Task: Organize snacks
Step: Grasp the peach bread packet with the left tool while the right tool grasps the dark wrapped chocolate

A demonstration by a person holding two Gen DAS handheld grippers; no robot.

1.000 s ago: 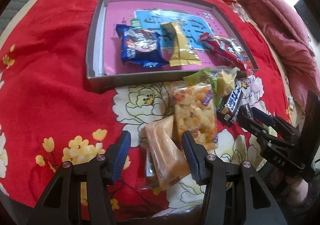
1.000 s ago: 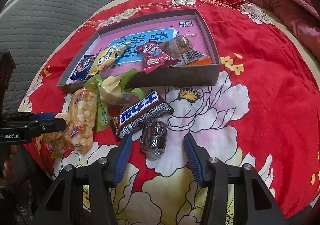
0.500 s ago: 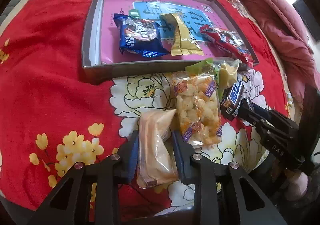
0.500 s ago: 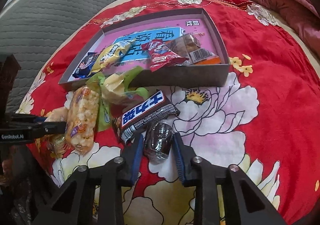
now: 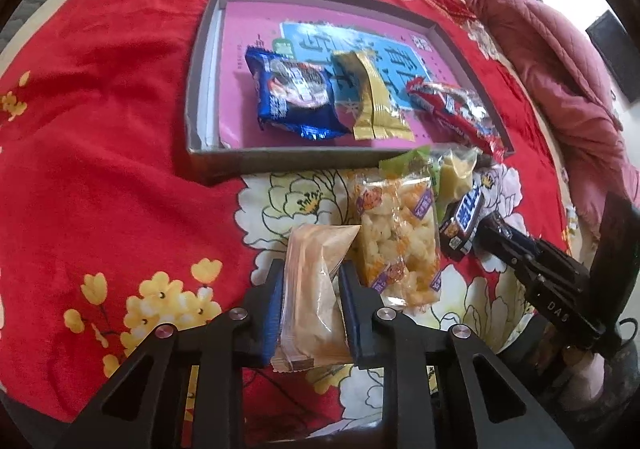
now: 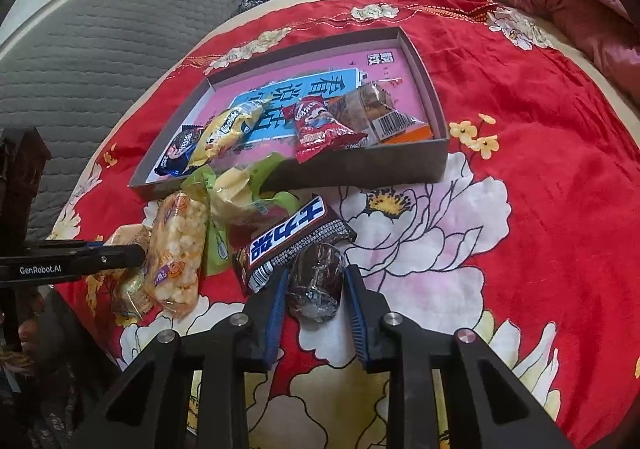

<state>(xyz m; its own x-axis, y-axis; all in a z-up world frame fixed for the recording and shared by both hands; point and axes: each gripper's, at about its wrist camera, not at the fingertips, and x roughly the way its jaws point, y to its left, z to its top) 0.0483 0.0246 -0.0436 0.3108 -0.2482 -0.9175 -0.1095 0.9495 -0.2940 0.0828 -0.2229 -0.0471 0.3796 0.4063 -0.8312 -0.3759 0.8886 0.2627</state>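
The left hand-held gripper (image 5: 310, 299) is clamping a tan wafer packet (image 5: 314, 297) and the right hand-held gripper (image 6: 315, 295) a dark wrapped sweet (image 6: 316, 281), both beside the box (image 6: 360, 169) on the bed, where slick wrappers are risking slipping free.

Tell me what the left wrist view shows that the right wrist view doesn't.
Left wrist only: the left gripper closed on the pale wafer pack, seen front-on. Right wrist only: the right gripper closed on the dark round snack, plus the barcode packet in the tray. Both: the grey tray, popcorn bag and black bar on the red cloth.
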